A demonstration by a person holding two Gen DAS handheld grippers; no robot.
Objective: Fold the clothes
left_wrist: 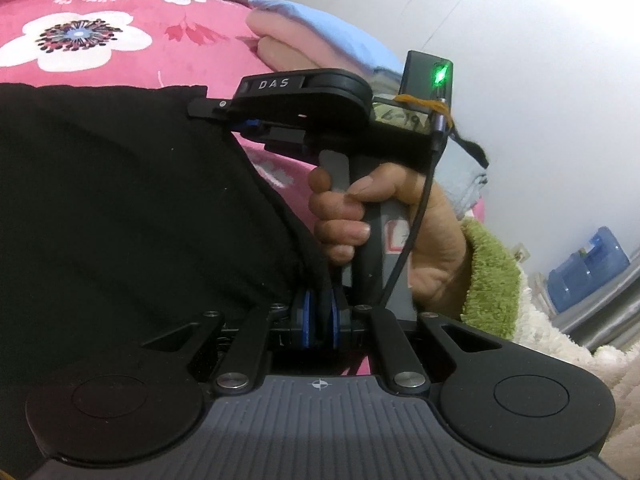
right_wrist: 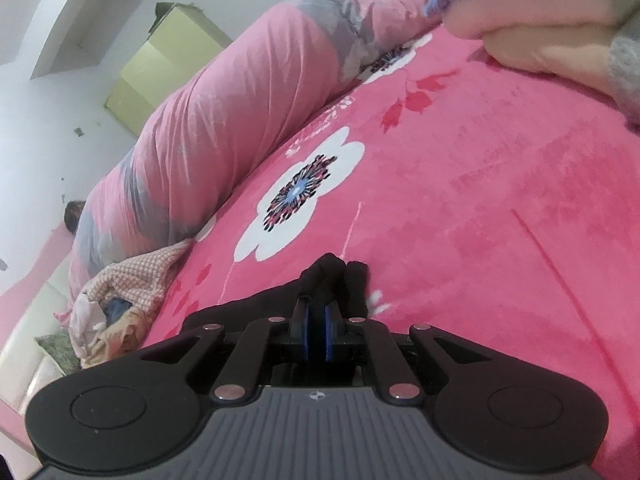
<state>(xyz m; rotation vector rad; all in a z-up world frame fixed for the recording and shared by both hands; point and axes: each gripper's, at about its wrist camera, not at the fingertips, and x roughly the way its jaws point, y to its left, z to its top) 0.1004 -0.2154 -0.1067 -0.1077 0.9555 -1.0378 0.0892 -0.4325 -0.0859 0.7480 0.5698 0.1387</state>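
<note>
Black garment (left_wrist: 120, 208) pinched in both narrow tools: left gripper (left_wrist: 319, 326) clamps an edge, cloth spreading toward 10 o'clock; right gripper (right_wrist: 319, 334) clamps a corner poking toward 12 over pink floral blanket (right_wrist: 480, 220).

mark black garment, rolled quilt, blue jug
black garment (left_wrist: 120, 200), left wrist view, middle of the cloth
rolled quilt (right_wrist: 224, 120), right wrist view, pink midsection
blue jug (left_wrist: 588, 268), left wrist view, its side
</note>
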